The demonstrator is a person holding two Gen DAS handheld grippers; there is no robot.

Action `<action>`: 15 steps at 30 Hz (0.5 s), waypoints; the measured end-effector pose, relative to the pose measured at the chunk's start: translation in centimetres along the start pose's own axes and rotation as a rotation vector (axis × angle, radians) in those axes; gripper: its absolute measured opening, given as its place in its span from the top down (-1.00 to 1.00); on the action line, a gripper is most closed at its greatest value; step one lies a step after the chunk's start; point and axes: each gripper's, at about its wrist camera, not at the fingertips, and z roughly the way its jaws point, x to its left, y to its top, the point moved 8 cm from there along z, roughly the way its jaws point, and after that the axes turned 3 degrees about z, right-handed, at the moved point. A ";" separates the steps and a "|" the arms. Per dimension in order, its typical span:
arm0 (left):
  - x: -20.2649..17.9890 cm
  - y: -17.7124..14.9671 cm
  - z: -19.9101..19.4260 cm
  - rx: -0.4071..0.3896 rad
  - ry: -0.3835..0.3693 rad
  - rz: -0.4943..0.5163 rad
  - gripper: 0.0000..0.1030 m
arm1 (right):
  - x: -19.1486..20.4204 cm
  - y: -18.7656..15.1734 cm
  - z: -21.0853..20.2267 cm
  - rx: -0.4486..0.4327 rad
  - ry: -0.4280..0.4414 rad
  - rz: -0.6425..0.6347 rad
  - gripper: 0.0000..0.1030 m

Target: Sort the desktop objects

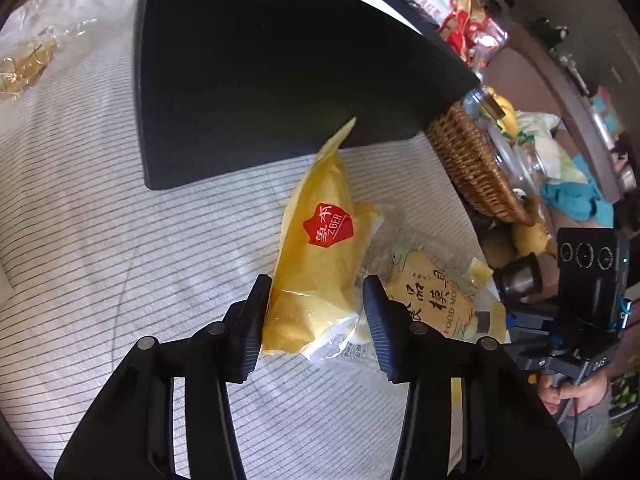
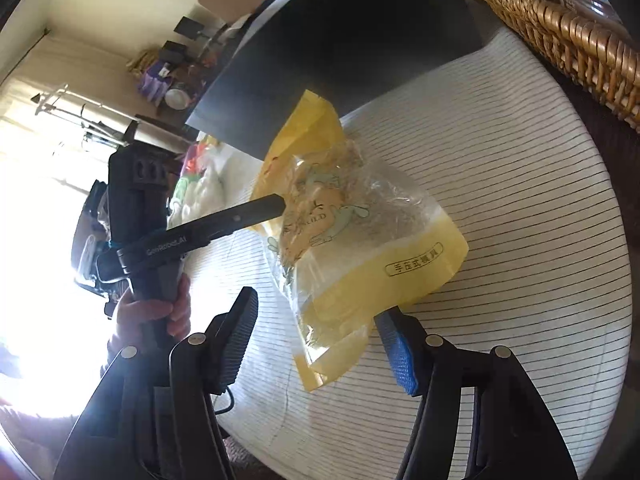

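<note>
Two gripper views face the same pair of snack packets on your striped tablecloth (image 1: pixel 120 240). Your left gripper (image 1: pixel 316 320) straddles the near end of the yellow packet (image 1: pixel 320 264): one pad lies against its edge, the other stands just off the crinkled plastic, so the fingers are narrowed around it without clearly squeezing. That packet is long, glossy and opaque yellow, with a red shield label and a clear sealed end nearest you. It lies on the cloth, its far tip reaching the black box (image 1: pixel 260 60).

Just beside it, on the right, rests the clear packet (image 1: pixel 432 296), transparent in front with yellow borders, dark printed characters and a brownish pastry inside. In the right wrist view your right gripper (image 2: pixel 316 340) stands moderately wide; the yellow corner of the clear packet (image 2: pixel 360 248) hangs between the pads, and they do not press on it. One finger of the left gripper (image 2: pixel 256 210) reaches in against the packets from the side.

Farther back, the black box shows only its dark outer wall; you cannot tell its contents. Beyond it on the right, the wicker basket (image 1: pixel 472 168) holds a glass jar and other things too blurred to name. Another wrapped pastry (image 1: pixel 24 64) lies well apart at the far left.
</note>
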 end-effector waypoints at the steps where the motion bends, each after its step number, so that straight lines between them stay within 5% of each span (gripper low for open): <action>1: -0.4 0.0 -0.2 -0.003 -0.008 0.005 0.17 | 0.2 0.0 -0.4 -0.012 -0.005 -0.015 -0.22; 7: -2.7 0.6 -4.4 -0.067 -0.028 0.053 0.17 | 3.6 -0.6 -2.5 -0.107 0.021 -0.109 -0.16; 15: -3.5 0.3 -6.8 -0.042 -0.016 0.039 0.17 | 8.9 -2.3 -4.1 -0.123 -0.023 -0.282 -0.13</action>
